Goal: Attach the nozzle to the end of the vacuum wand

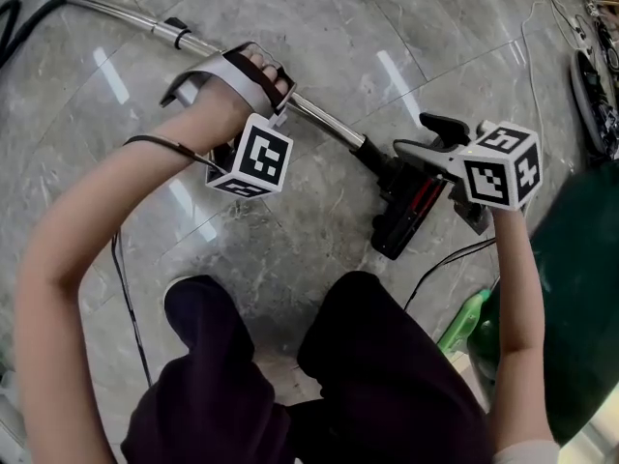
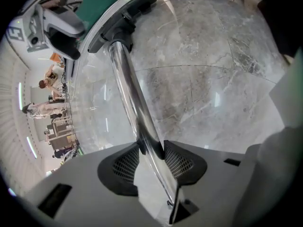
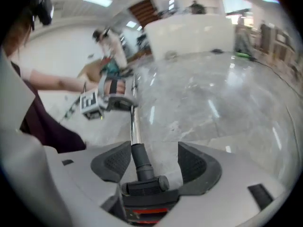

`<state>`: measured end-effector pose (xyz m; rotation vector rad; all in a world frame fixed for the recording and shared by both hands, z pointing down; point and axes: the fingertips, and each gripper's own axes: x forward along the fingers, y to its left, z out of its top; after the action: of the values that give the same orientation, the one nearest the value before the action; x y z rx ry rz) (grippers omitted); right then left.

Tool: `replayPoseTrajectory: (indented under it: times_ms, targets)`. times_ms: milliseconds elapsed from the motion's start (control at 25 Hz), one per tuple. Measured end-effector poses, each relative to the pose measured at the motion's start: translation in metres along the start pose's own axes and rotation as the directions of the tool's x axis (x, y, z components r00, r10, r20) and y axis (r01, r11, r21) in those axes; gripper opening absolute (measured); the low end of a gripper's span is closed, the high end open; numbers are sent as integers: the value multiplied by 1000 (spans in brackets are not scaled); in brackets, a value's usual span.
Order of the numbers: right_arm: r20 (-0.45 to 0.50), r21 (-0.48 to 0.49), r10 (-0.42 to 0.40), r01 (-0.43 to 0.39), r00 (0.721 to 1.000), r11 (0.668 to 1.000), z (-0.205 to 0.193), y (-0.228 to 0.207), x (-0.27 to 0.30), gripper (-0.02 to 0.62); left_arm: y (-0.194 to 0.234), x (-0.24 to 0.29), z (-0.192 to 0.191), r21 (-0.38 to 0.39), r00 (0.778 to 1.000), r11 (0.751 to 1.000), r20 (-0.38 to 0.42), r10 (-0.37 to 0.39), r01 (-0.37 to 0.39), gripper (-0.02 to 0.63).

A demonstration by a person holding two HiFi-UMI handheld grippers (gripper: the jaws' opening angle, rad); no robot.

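First, nearest the viewer in the head view, the person's knees in dark trousers (image 1: 368, 356) fill the bottom of the frame above a grey marble floor (image 1: 387, 46).

Just beyond the knees, to the right, lies the black plastic vacuum nozzle with a red stripe (image 1: 406, 206). It rests on the floor, and its round neck meets the lower end of the long shiny chrome vacuum wand (image 1: 319, 119). The joint looks seated, though how firmly it is locked cannot be told.

The right gripper (image 1: 426, 135) sits at that joint. In the right gripper view its jaws (image 3: 154, 150) stand wide apart. The nozzle (image 3: 144, 188) and its neck lie straight ahead between them, with clear floor on either side and neither pad touching. The long axis of nozzle and wand (image 3: 135, 126) runs directly away from these jaws, so a straight closing would land on the neck. This is the hand nearer the nozzle.

Farther up the tube, the left gripper (image 2: 151, 150) is clamped on the chrome wand (image 2: 128, 79), with both dark ribbed pads pressed against the metal. It holds the tube well apart from the joint. From there, in the head view, the wand runs diagonally up and left to the far corner of the frame.

No brand name, label or readable text shows on the nozzle or the wand. The only printed patterns are the black-and-white square markers on the two grippers' cubes.
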<state>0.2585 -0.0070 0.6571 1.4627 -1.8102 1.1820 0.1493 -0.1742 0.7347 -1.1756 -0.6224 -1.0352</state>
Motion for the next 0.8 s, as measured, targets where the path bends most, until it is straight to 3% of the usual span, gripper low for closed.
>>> replayPoseTrajectory:
  times_ms: [80,120,240,320,440,600,680,720,800]
  targets:
    - [203,219,-72,27,977,975,-2,-16,-38,295,1,0,0,2,1000,1000,0,0,0,166]
    - [252,298,-122,43,960,954,-10,-24,-53,293,1,0,0,2,1000,1000,0,-1,1,166]
    - [266,484,-203,51,942,873,-57,-41,-70,295,0,0,0,3,1000,1000,-3,-6,6,166]
    - [281,587,-173,-27,944,809,-82,-37,-66,295,0,0,0,2,1000,1000,-5,-8,8,166]
    - [340,648,-82,-171,937,742,-98,-21,-47,295,0,0,0,1,1000,1000,-7,-10,10,166]
    - [296,748,-198,-98,934,656,-121,-39,-51,295,-1,-1,1,1,1000,1000,-5,-12,12,166]
    - [237,775,-239,-34,942,632,-138,-45,-57,295,-2,-1,1,-2,1000,1000,-5,-9,9,166]
    - [223,780,-233,-30,946,625,-145,-46,-56,295,-2,-1,1,-2,1000,1000,-6,-7,7,166]
    - [276,779,-160,-123,948,615,-149,-39,-47,295,-1,-1,0,-1,1000,1000,-6,-4,4,166]
